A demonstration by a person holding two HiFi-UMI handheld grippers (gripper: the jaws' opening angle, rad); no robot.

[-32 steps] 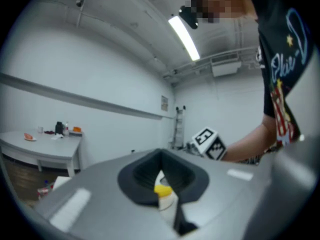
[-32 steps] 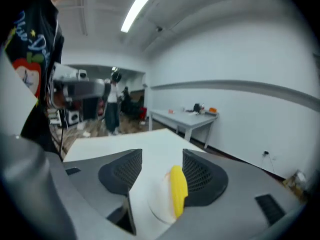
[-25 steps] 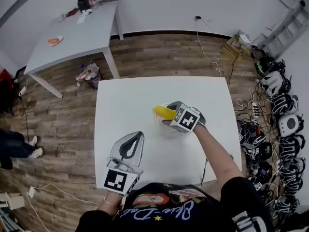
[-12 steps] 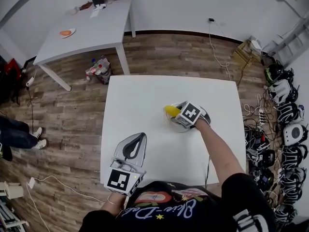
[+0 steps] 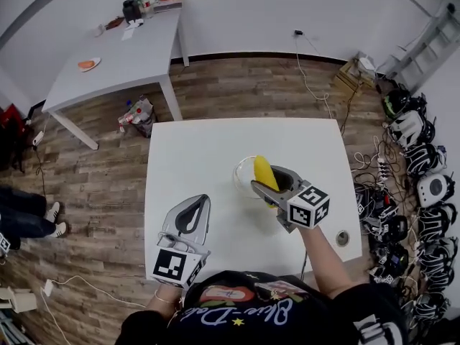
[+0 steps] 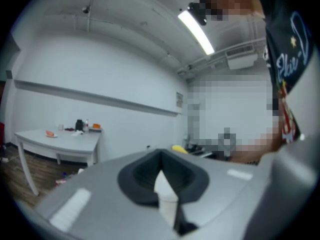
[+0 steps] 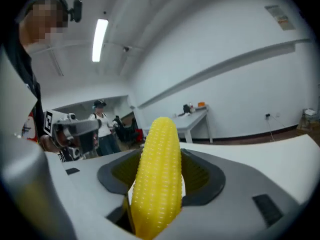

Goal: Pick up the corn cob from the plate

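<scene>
The yellow corn cob (image 5: 264, 175) sits between the jaws of my right gripper (image 5: 273, 182), which is shut on it and holds it above the white table (image 5: 194, 149). In the right gripper view the corn cob (image 7: 159, 174) stands up between the two grey jaws, tip pointing away. The pale round plate (image 5: 236, 174) lies on the table just left of the cob, only its rim showing. My left gripper (image 5: 195, 203) hovers over the table's near left part, shut with nothing in it.
A second white table (image 5: 115, 56) stands at the back left with an orange item (image 5: 86, 64) and bottles (image 5: 133, 7). Headsets and cables (image 5: 424, 185) line the floor on the right. A small round disc (image 5: 342, 238) lies near the table's right front corner.
My right gripper has risen and pulled back toward me with the corn cob in it; the cob now points away instead of leftward. The left gripper has stayed put.
</scene>
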